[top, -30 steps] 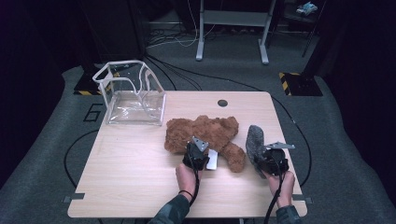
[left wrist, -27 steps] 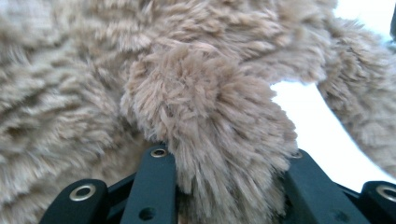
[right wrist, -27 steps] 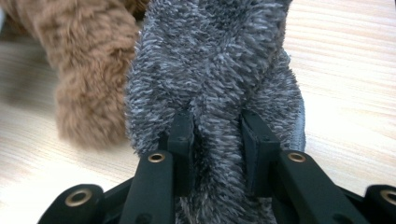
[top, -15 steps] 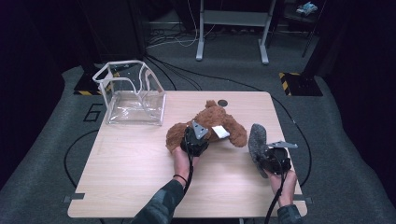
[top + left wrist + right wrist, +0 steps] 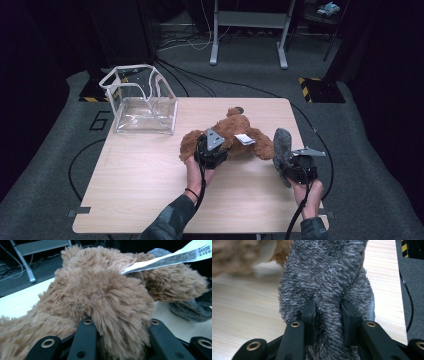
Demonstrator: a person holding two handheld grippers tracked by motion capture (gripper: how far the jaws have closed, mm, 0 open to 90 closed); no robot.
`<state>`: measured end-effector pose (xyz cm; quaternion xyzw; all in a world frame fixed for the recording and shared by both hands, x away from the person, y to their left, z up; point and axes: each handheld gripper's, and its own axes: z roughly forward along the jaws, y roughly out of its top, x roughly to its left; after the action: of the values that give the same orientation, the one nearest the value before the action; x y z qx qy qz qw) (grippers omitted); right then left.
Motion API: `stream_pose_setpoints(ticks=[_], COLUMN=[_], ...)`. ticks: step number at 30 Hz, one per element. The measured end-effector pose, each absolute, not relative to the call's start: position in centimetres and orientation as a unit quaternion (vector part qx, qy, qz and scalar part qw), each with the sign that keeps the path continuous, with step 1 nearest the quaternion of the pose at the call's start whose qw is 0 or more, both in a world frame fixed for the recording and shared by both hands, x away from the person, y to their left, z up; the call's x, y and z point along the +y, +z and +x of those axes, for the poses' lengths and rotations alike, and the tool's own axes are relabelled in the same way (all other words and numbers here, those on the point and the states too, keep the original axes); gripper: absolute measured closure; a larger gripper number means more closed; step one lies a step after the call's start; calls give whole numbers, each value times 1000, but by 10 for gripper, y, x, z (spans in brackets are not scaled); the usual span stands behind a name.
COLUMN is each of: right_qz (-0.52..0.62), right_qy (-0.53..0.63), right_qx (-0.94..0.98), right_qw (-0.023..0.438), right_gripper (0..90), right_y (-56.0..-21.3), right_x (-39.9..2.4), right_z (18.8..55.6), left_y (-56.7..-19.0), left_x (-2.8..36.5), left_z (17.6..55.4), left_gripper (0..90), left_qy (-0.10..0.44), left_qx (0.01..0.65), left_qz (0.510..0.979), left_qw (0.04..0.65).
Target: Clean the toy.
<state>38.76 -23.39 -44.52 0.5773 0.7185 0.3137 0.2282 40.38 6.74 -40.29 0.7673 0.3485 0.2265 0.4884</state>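
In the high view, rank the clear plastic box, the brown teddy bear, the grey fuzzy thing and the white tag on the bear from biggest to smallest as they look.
1. Brown teddy bear and clear plastic box: they look about alike, and the box stands farther from the camera, so unranked.
2. Grey fuzzy thing.
3. White tag.

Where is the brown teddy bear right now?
In the high view the brown teddy bear is right of the table's middle, gripped by the left gripper, with the grey fuzzy toy just to its right and the clear box farther left.
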Motion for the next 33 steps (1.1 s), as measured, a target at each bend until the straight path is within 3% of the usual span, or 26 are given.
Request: stream_pose_setpoints(ticks=[13,21,28,33], right_qz=[575,575,575,573], right_qy=[303,302,304,304], right_qx=[729,730,730,732], right_qw=[216,211,209,206], right_gripper=[677,674,672,671], right_y=[-455,-456,-457,-459], right_x=[-226,-223,-223,-220], right_z=[390,391,391,391], left_y=[-437,-437,-435,-445], left_x=[92,98,108,117], left_z=[439,446,444,459], left_gripper=[634,343,241,218], left_qy=[215,274,310,311], left_qx=[403,434,462,494], left_qz=[772,760,744,741], left_qw=[441,399,370,334])
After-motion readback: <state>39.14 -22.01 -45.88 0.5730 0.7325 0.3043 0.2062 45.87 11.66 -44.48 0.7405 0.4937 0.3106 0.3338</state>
